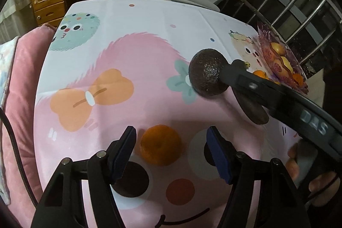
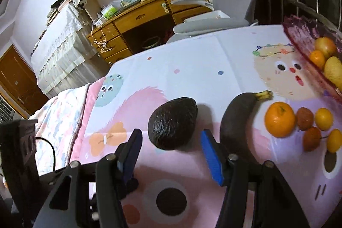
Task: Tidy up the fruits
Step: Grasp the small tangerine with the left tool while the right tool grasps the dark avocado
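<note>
Here, line by line:
Left tool [image 1: 171, 146]: jaws apart, blue pads either side of an orange [image 1: 159, 144] lying on the cloth; neither pad touches it.
Right tool [image 2: 171, 151]: jaws apart, nothing gripped; the avocado [image 2: 173, 123] lies just ahead of the gap between its fingers.
Avocado, left view [image 1: 206, 73]: the right tool's dark body reaches across beside it.
Banana [image 2: 235, 121]: blackened, just right of the avocado, stem pointing away.
Loose fruit: a larger orange [image 2: 280, 119] beside the banana, then small red and yellow fruits [image 2: 316, 129] in a cluster.
Fruit dish [image 2: 303, 35]: purple, at the far right edge of the bench, holding several fruits.
Bench cloth [image 1: 136, 14]: pink and white with cartoon faces.
</note>
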### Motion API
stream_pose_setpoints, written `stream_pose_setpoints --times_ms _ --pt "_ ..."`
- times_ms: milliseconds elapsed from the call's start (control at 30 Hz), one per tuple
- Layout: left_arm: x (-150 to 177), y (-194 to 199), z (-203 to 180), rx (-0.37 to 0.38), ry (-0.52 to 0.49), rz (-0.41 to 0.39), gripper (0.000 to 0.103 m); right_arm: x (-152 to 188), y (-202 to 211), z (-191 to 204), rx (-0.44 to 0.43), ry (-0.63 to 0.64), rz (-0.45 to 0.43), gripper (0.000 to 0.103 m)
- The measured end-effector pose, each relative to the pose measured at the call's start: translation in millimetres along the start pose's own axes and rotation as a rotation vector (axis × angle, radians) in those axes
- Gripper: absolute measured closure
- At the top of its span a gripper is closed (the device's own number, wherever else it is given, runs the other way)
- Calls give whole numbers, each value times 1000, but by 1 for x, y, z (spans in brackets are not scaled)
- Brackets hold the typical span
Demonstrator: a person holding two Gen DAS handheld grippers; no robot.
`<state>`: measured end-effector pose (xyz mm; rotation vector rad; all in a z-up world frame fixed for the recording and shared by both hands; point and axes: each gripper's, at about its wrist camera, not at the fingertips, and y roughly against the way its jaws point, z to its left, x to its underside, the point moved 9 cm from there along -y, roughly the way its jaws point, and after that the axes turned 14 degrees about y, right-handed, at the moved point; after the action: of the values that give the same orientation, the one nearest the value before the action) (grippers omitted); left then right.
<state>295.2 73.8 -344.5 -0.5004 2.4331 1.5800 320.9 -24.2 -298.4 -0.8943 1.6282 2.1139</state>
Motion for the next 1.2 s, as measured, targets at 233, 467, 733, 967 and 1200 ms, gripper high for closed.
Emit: stream_pose_setpoints --times_ms 233,467,733,967,1200 --pt "1 -6 2 -15 -22 -42 53 0 -22 -4 26 -50 38 35" --pt "1 -4 16 49 14 -61 66 -3 -38 2 25 -69 55 30" --pt "8 9 32 86 4 -63 66 -11 -56 6 36 -141 58 29" --pt "3 22 47 92 2 -70 66 -16 -68 9 44 -164 49 28" --pt "0 34 52 86 30 -96 66 -26 -76 7 59 -127 13 29"
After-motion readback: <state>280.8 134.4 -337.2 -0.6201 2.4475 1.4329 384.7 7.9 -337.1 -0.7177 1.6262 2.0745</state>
